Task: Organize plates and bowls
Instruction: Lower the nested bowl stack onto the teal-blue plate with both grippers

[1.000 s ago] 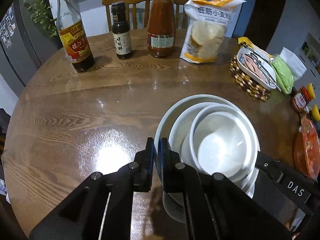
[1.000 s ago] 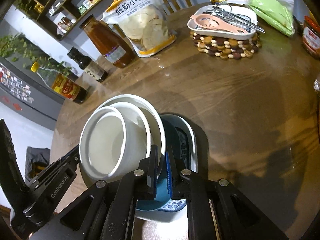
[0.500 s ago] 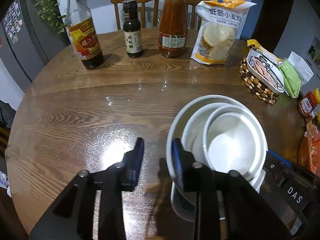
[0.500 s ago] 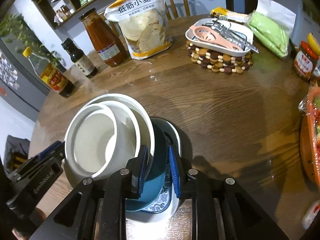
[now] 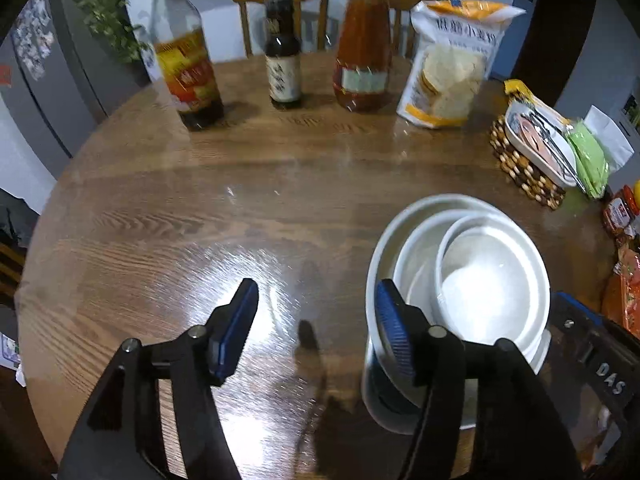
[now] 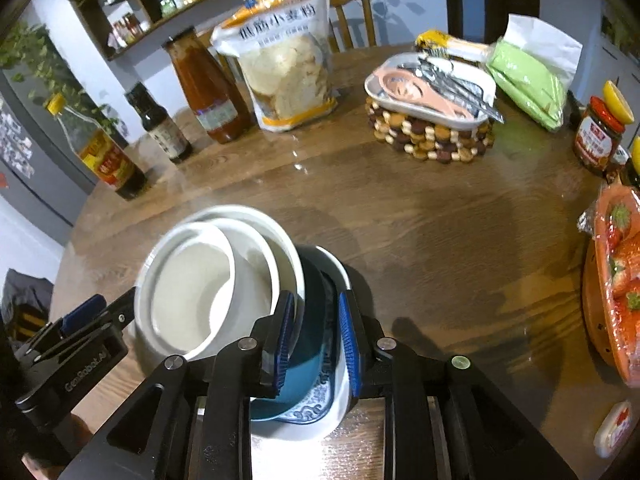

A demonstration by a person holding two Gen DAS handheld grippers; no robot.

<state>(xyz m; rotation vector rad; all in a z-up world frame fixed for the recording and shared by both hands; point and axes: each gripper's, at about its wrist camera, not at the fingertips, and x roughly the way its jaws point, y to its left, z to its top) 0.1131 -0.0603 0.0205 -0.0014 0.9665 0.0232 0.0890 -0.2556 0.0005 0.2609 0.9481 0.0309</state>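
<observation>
A stack of dishes stands near the front of the round wooden table [image 5: 280, 184]. Three nested white bowls [image 5: 492, 280] [image 6: 192, 296] sit on a blue bowl [image 6: 308, 340], which rests on a white plate with a blue pattern [image 6: 320, 404]. My left gripper [image 5: 316, 316] is open, just left of the stack, its right finger [image 5: 394, 332] against the rim of the outer white bowl. My right gripper [image 6: 314, 336] is open, its jaws straddling the blue bowl's rim.
Three bottles [image 5: 280, 52] and a flour bag [image 5: 452, 68] stand at the back. A utensil tray on a beaded trivet [image 6: 432, 100], green packets [image 6: 528, 80], a red-lidded jar [image 6: 598, 132] and wrapped strawberries [image 6: 616, 276] are on the right.
Both grippers were shut on the stack's rims a second ago. Both have opened and let go. The left one has drawn back to the left; the stack stays on the table.
</observation>
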